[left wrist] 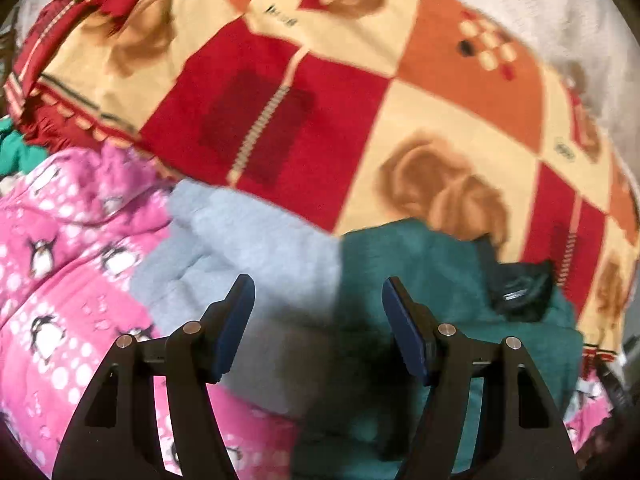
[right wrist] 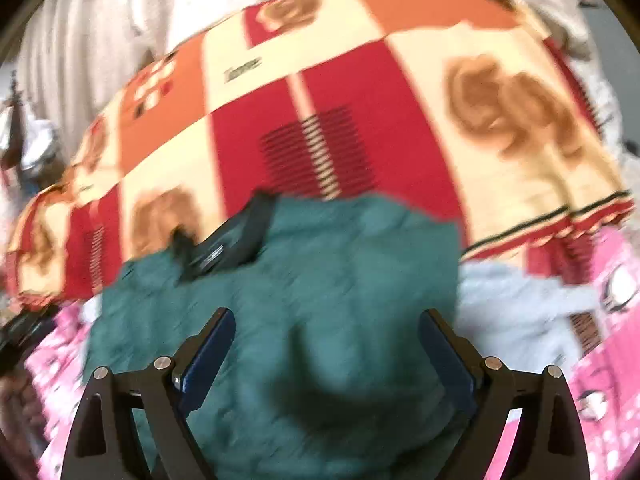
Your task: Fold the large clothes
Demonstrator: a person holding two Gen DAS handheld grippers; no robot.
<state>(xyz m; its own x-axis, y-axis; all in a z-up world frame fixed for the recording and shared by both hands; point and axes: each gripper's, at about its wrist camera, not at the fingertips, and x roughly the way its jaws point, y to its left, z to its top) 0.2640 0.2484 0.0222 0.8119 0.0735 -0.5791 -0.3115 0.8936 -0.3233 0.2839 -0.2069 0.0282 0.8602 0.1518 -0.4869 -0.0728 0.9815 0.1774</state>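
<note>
A dark green garment (left wrist: 420,272) (right wrist: 320,288) lies bunched in front of both grippers, with a black collar or strap part (left wrist: 520,284) (right wrist: 232,244) at its far edge. A pale grey garment (left wrist: 248,248) (right wrist: 516,304) lies beside it. My left gripper (left wrist: 318,292) is open and empty, above the seam between the grey and green garments. My right gripper (right wrist: 326,326) is open and empty, just above the green garment. Both views are motion-blurred.
A large red, orange and cream checked blanket (left wrist: 320,100) (right wrist: 360,120) with bear prints covers the surface behind the clothes. A pink penguin-print fleece (left wrist: 60,280) (right wrist: 608,320) lies under and around them. A white curtain or sheet (right wrist: 100,40) hangs at the back.
</note>
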